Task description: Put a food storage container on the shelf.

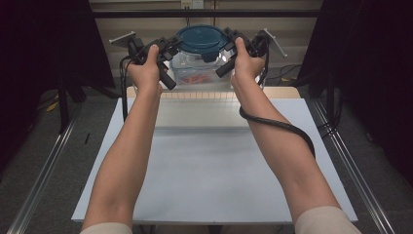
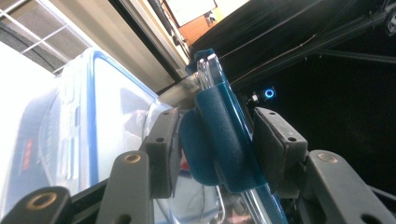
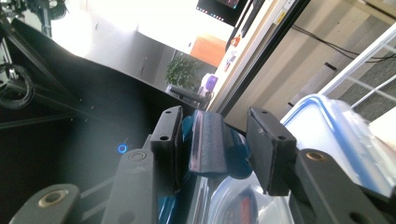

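Observation:
A clear container (image 1: 195, 73) with a round dark teal lid (image 1: 201, 39) sits at the far end of the table, with something reddish inside. My left gripper (image 1: 171, 51) is at its left side and my right gripper (image 1: 229, 48) at its right, each held in a hand. In the left gripper view the left gripper (image 2: 217, 140) is shut on the lid's teal latch tab (image 2: 224, 149), which fills the gap between the pads. In the right gripper view the right gripper (image 3: 212, 140) is shut on the opposite tab (image 3: 208, 144), which lies closer to one pad.
A clear box with a blue-rimmed lid (image 2: 93, 116) (image 3: 327, 126) lies right against the container. A white wire rack (image 1: 195, 95) crosses the back of the white table board (image 1: 209, 170). Metal rails (image 1: 44, 170) run along both sides. The right gripper's cable (image 1: 282, 126) drapes over the forearm.

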